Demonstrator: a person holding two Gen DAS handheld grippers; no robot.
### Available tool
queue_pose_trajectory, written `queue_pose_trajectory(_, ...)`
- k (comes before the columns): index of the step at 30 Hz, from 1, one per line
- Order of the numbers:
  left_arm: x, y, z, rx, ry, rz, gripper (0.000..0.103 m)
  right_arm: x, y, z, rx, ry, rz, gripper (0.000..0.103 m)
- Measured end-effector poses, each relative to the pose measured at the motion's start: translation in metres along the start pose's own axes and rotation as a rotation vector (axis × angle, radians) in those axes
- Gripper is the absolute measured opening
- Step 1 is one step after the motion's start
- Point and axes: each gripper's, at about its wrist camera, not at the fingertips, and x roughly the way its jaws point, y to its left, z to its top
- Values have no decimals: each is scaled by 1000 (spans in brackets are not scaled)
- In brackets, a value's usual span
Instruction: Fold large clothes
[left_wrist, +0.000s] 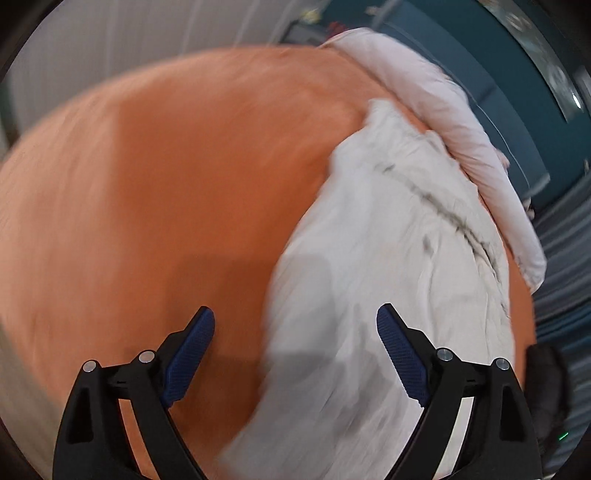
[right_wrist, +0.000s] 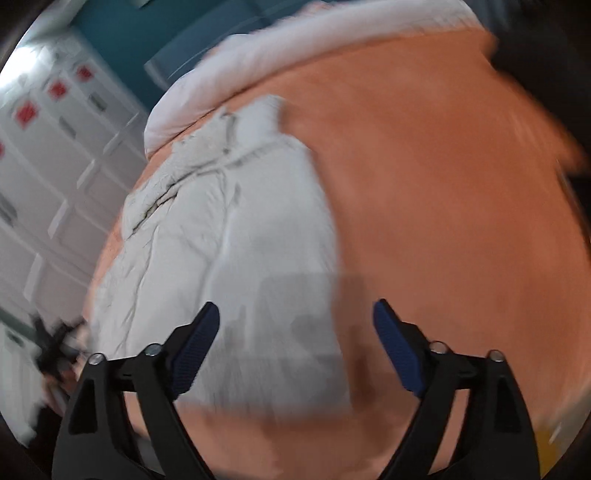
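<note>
A large white garment (left_wrist: 388, 266) lies spread on an orange bed sheet (left_wrist: 166, 177), its crumpled collar end far from me. It also shows in the right wrist view (right_wrist: 236, 236), lying left of centre on the sheet (right_wrist: 443, 206). My left gripper (left_wrist: 295, 325) is open and empty, hovering above the garment's left edge. My right gripper (right_wrist: 295, 321) is open and empty, hovering above the garment's near right edge. Both views are motion-blurred.
A rolled white duvet (left_wrist: 454, 125) lies along the far edge of the bed, also in the right wrist view (right_wrist: 266, 51). White cabinets with red labels (right_wrist: 55, 147) stand at left. A teal wall (left_wrist: 480, 48) is behind.
</note>
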Motion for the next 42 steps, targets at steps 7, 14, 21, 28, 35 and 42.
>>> queue_pose_trajectory(7,-3,-7,-30,-13,-31,-1,87,17,-21,-33,203,70,95,90)
queue_pose_trajectory(14,5,-32,-37,86,22,50,77,39,4,-27,228,62,122,85)
queue_pose_trajectory(21,-32,-37,-35,141,17,-37,6,24,39,-23,101,57,96,19)
queue_pose_trajectory(28,-91,-54,-55,274,1,-75,2,-27,66,-25,-93,46,79,13)
queue_pose_trajectory(35,-161,-30,-116,427,154,-32,2,-95,64,-75,-310,250,31,13)
queue_pose_trajectory(42,-248,-39,-142,479,121,-100,2,-170,79,-116,-451,416,83,13)
